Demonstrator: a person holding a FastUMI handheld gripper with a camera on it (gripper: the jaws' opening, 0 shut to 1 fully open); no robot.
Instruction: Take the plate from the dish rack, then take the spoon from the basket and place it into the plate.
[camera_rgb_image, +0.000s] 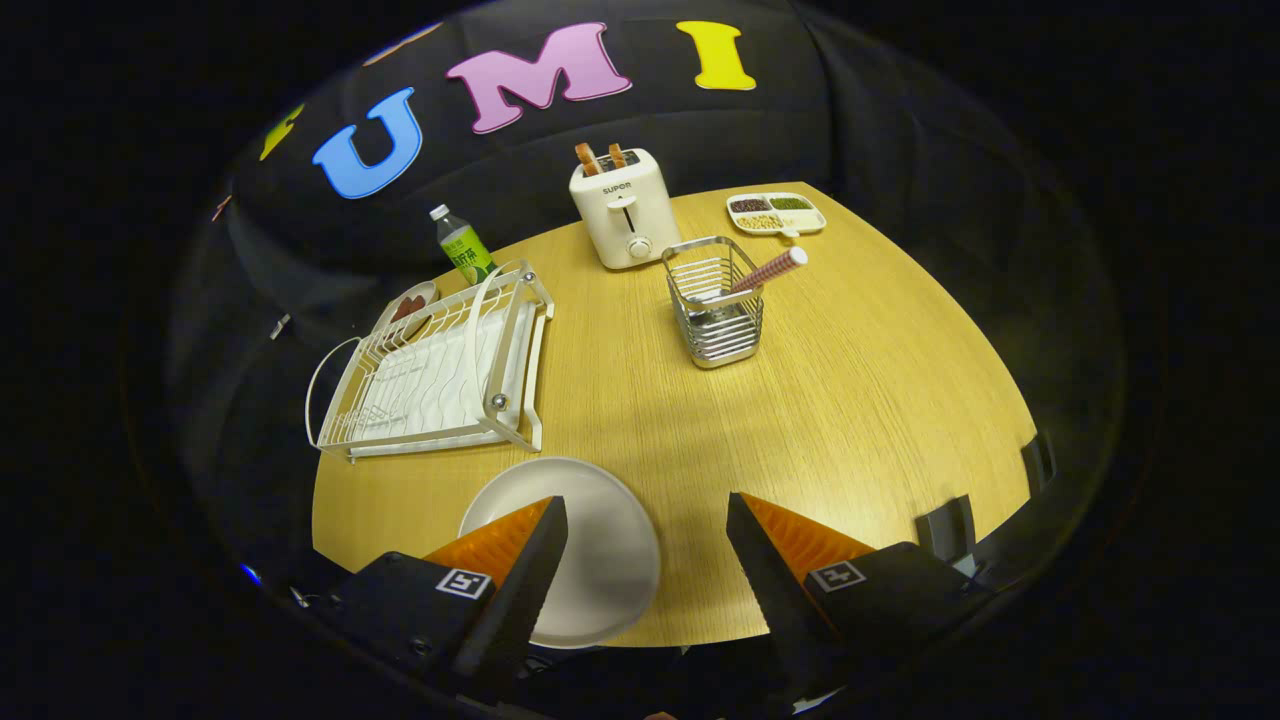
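A white plate (600, 550) lies flat on the wooden table (850, 400) near its front edge, partly under my left finger. My gripper (647, 512) hovers above it, open, with nothing between the fingers. Beyond the fingers stands a wire basket (714, 305) holding a spoon (770, 269) whose striped handle sticks out toward the right. The white dish rack (440, 365) sits to the left of the basket, beyond the plate, with no plate in it.
A white toaster (625, 208) with two slices of toast stands at the back. A green-labelled bottle (462, 246) and a small dish (405, 306) are behind the rack. A divided tray of grains (777, 213) sits at the back right.
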